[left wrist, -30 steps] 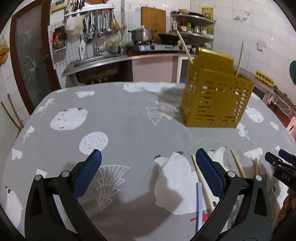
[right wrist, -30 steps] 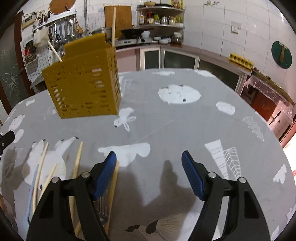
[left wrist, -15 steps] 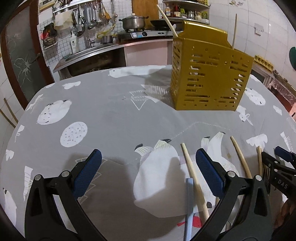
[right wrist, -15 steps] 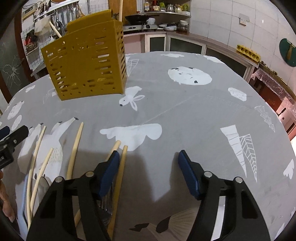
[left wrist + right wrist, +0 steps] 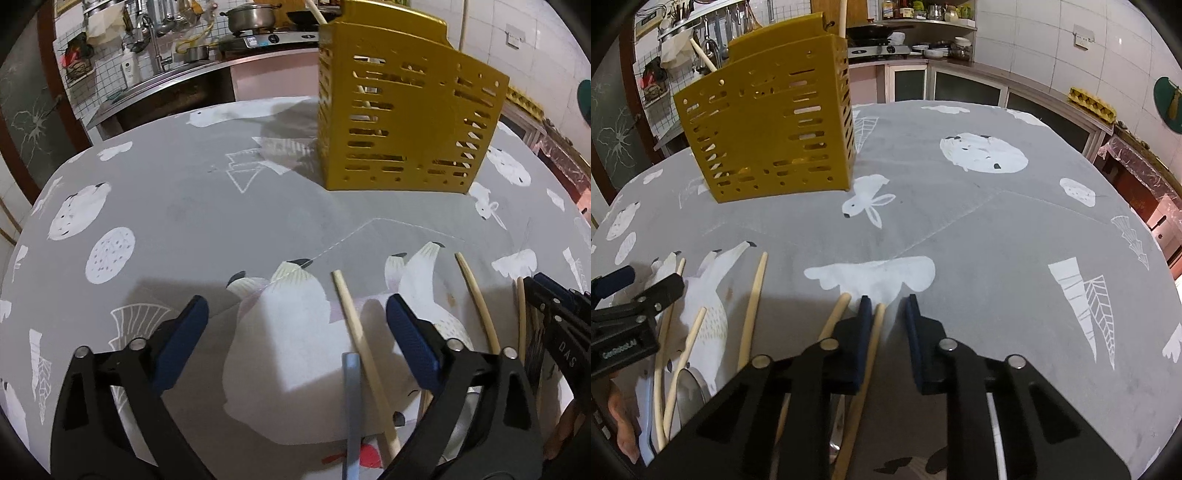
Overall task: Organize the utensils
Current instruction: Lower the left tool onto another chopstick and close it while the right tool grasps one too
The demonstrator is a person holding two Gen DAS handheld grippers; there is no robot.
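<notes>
A yellow slotted utensil holder (image 5: 402,118) stands on the grey patterned tablecloth (image 5: 207,206) with wooden sticks in it; it also shows in the right wrist view (image 5: 768,129). Several wooden chopsticks lie loose near the front edge. My left gripper (image 5: 295,325) is open wide, low over a chopstick (image 5: 362,347) and a pale blue handle (image 5: 351,406). My right gripper (image 5: 888,314) has narrowed to a small gap around the tip of one chopstick (image 5: 875,325), with another chopstick (image 5: 834,317) just left of it. A metal spoon (image 5: 689,391) lies among the sticks.
The tablecloth (image 5: 997,258) spreads to the right of the chopsticks. A kitchen counter with a stove and pot (image 5: 251,18) lies behind the table. The left gripper shows at the left edge of the right wrist view (image 5: 631,306).
Both grippers moved forward and down toward the chopsticks. My right gripper's jaws closed from wide open to a narrow gap around a chopstick tip. The left gripper stayed open.
</notes>
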